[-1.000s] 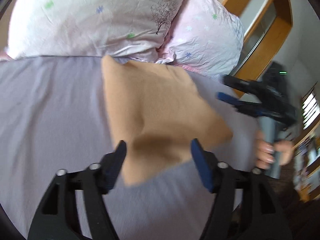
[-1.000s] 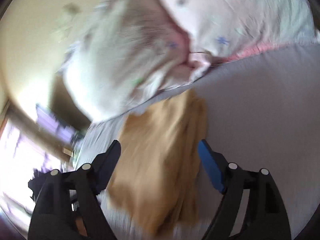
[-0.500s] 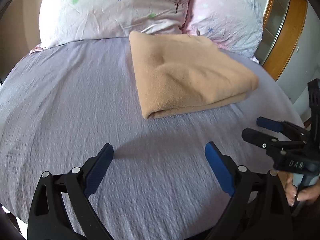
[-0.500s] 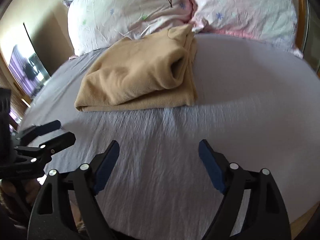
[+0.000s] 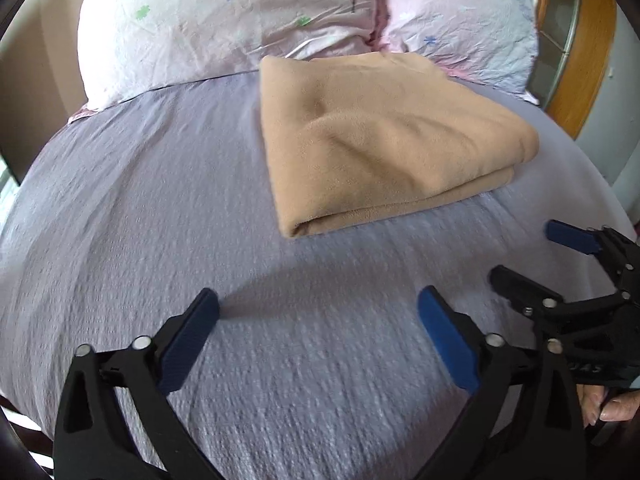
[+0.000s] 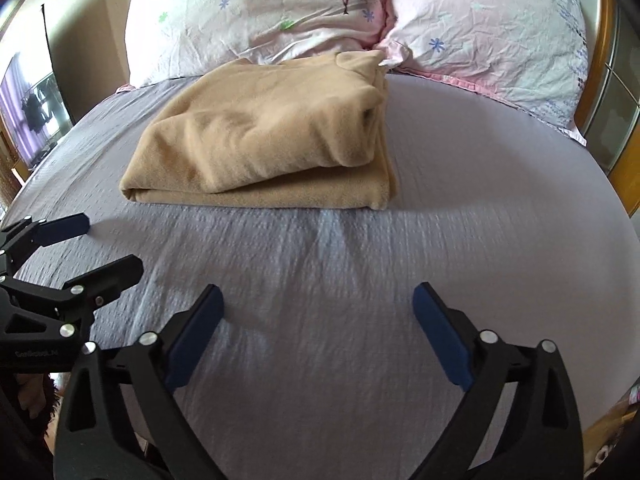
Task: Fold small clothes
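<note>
A tan fleece garment (image 5: pixel 380 140) lies folded into a thick rectangle on the lilac bed sheet (image 5: pixel 140 220), its far edge against the pillows. It also shows in the right wrist view (image 6: pixel 272 136). My left gripper (image 5: pixel 318 312) is open and empty, hovering over the sheet well short of the garment. My right gripper (image 6: pixel 318 300) is open and empty too, near the front of the bed. The right gripper shows at the right of the left wrist view (image 5: pixel 536 256), and the left gripper at the left of the right wrist view (image 6: pixel 104 244).
Two floral pillows, white (image 5: pixel 224 20) and pink (image 5: pixel 460 16), lean at the head of the bed. A wooden frame with glass (image 5: pixel 580 48) stands on the right. A dark screen (image 6: pixel 36 112) is off the bed's left side.
Both grippers have pulled back from the garment toward the foot of the bed. The folded garment now lies free and farther away. Both stay open.
</note>
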The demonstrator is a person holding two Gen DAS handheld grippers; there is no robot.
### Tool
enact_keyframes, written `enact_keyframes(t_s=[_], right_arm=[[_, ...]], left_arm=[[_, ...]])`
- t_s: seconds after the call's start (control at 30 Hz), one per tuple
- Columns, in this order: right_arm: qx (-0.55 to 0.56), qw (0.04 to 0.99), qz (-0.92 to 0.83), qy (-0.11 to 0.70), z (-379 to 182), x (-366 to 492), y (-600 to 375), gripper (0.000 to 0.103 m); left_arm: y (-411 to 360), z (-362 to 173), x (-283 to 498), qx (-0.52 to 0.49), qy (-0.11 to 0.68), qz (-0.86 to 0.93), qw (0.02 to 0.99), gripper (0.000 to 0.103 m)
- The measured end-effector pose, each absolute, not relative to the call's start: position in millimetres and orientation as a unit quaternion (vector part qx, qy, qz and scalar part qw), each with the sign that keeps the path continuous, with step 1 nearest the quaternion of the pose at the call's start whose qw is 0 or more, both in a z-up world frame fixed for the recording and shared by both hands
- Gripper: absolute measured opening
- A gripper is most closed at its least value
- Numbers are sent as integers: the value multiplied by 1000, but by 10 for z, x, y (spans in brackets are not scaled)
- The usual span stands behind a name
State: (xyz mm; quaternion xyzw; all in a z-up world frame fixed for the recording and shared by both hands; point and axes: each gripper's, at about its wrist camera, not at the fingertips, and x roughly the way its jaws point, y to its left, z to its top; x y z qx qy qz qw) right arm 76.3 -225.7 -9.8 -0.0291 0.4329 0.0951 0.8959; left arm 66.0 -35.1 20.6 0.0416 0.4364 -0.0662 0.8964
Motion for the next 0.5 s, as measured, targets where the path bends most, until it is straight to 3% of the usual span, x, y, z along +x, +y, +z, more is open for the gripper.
enact_keyframes(t_s=[0.5], right_arm=[[-30, 900, 92, 425, -104, 734, -2271, 101]], left_arm=[[-248, 191, 633, 46, 423, -34, 904, 102]])
